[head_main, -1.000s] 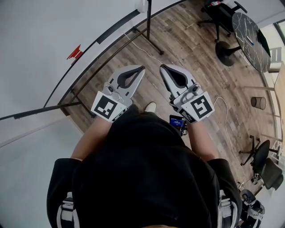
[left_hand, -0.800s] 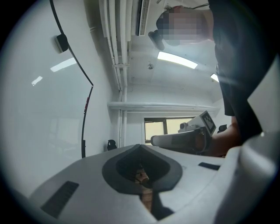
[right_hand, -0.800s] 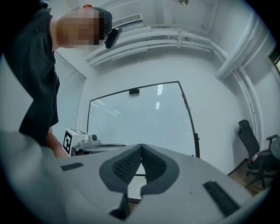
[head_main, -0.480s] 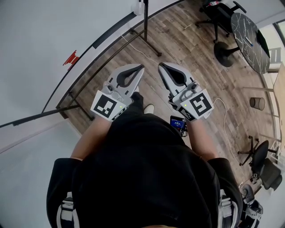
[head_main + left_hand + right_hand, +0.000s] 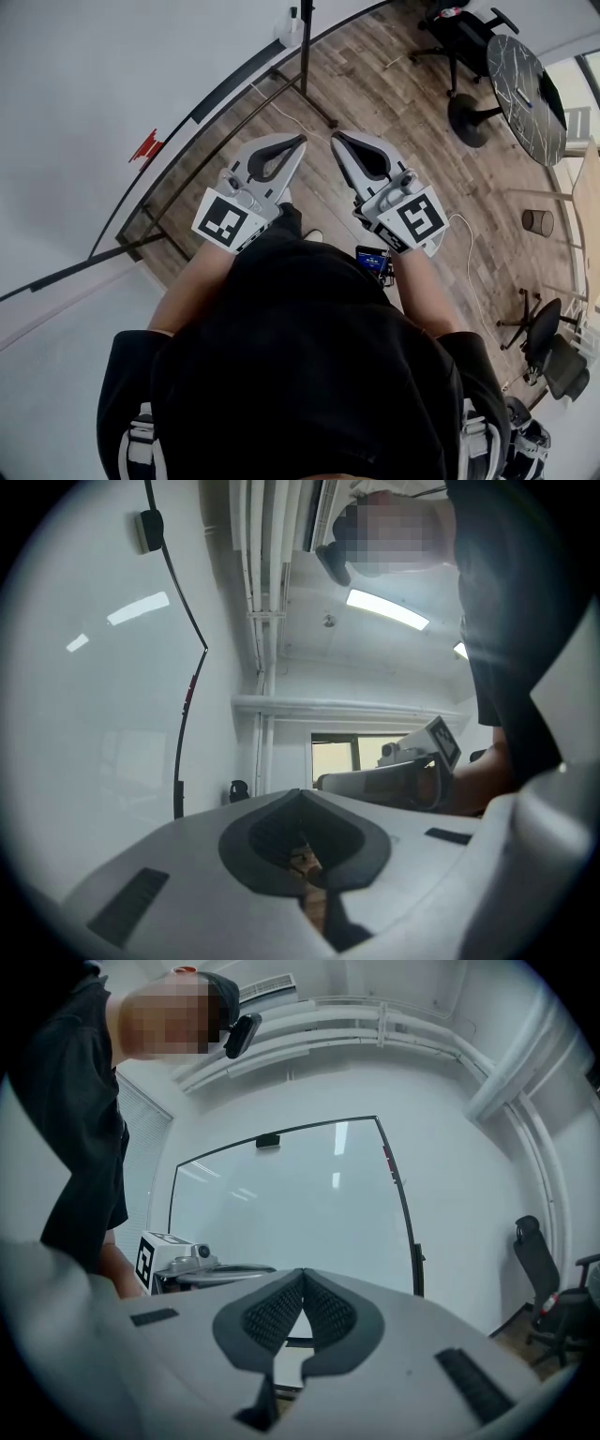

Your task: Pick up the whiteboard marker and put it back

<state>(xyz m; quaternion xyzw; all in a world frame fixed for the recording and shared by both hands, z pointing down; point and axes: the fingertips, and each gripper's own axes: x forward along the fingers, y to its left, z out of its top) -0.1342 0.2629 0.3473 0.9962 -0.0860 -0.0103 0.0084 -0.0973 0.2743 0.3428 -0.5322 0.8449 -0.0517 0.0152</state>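
A large whiteboard [image 5: 94, 94] on a black-framed stand fills the upper left of the head view and stands ahead in the right gripper view [image 5: 291, 1204]. A small red object [image 5: 143, 147] sits on the board near its black edge. It also shows as a red fleck [image 5: 386, 1152] by the frame, too small to tell if it is the marker. My left gripper [image 5: 298, 142] and right gripper [image 5: 336, 139] are held side by side in front of the person, level, over the wooden floor. Both are shut with nothing between the pads [image 5: 300, 792] [image 5: 303, 1272].
The stand's black legs [image 5: 314, 80] and a white cable [image 5: 272, 98] lie on the wood floor ahead. A round dark table [image 5: 525, 84], office chairs [image 5: 459, 28] and a small bin [image 5: 539, 220] stand to the right. A small screen device [image 5: 373, 260] hangs at the person's waist.
The person has walked on: the floor, stand and whiteboard have shifted in the head view, and the red object has slid down-left. Both grippers travelled along, still shut and side by side.
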